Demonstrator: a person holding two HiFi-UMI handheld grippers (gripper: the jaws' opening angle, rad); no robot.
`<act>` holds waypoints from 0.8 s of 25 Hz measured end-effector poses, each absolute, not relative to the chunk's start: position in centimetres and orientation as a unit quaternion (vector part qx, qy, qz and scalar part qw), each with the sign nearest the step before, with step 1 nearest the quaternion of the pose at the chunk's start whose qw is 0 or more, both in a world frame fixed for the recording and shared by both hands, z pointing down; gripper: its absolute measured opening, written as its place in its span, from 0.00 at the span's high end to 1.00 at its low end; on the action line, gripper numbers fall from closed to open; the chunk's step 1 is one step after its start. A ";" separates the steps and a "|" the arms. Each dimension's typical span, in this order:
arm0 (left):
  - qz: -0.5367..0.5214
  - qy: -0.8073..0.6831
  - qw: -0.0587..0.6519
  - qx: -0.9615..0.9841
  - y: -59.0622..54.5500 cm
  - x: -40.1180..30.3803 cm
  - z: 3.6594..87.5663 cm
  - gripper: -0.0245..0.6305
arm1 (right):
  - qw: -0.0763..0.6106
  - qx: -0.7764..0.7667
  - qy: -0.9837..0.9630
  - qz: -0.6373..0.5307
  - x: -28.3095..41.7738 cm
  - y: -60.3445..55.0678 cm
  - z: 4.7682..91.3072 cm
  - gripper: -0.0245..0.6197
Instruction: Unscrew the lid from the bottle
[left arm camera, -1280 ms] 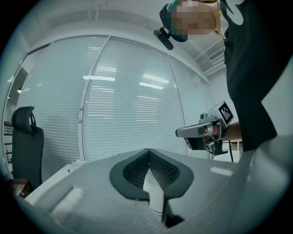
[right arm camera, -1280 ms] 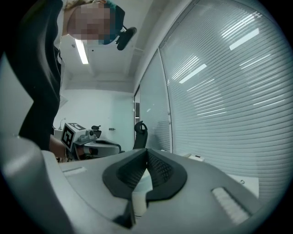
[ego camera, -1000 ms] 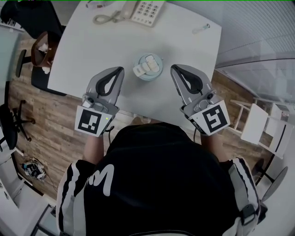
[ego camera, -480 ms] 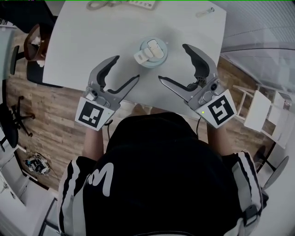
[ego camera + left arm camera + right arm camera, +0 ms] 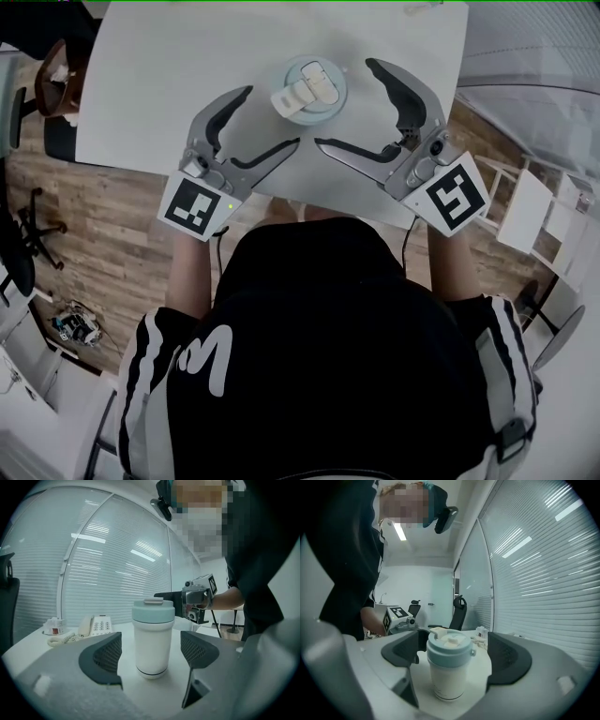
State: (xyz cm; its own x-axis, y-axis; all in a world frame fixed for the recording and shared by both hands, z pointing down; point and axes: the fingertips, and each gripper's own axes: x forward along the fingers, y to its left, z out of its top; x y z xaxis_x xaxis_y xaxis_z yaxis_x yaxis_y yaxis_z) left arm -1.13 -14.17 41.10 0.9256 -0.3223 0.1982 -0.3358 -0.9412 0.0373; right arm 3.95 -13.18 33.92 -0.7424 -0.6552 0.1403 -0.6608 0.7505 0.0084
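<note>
The bottle stands upright on the white table, not far from its near edge and about midway along it. The lid is screwed on, so the task is judged to be at its start.

The left gripper sits just left of the bottle and the right gripper just right of it, both low over the near edge. The jaws of both have just been opening and now stand wide apart. Each gripper view shows the bottle framed between the jaws but beyond them. Nothing is touched and nothing is held.

The step in hand looks like the approach to a two-handed grasp. It would go best with one gripper closing squarely on the white body, low enough to keep the bottle from turning or tipping. The other should take the lid across its full width, level with the band. It should stay clear of the flip tab on top, which could lift or give a crooked hold. The twist should follow the bottle's upright axis, or the base may skid on the smooth tabletop.

The body is a plain white cylinder, smooth and slightly glossy, with a thin dark line near the base. The lid is a pale blue-green cap, a little wider than the body, with rounded shoulders and a small lug on its side. The pads are dark with a fine meshed surface, set in grey moulded fingers. A telephone with a coiled cord lies towards the table's far edge.
</note>
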 end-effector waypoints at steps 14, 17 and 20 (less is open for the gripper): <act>0.098 -0.122 0.030 0.987 -15.0 2.4 42.5 0.34 | 0.081 0.289 -0.954 0.015 2.3 -14.6 35.4 0.26; 0.099 -0.111 0.030 0.988 -14.9 3.1 42.6 0.33 | 0.089 0.268 -0.959 0.011 2.0 -14.7 35.7 0.25; 0.099 -0.103 0.031 0.989 -15.0 3.6 42.8 0.32 | 0.101 0.244 -0.965 0.006 1.6 -14.8 36.1 0.25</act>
State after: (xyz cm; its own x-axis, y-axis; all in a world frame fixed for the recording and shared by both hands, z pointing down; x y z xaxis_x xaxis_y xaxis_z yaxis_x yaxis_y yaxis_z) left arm 3.63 -15.03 42.82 0.9591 -0.1985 0.2020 -0.2108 -0.9767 0.0411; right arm 1.64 -14.85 36.11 -0.8608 -0.4686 0.1986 -0.4712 0.8812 0.0371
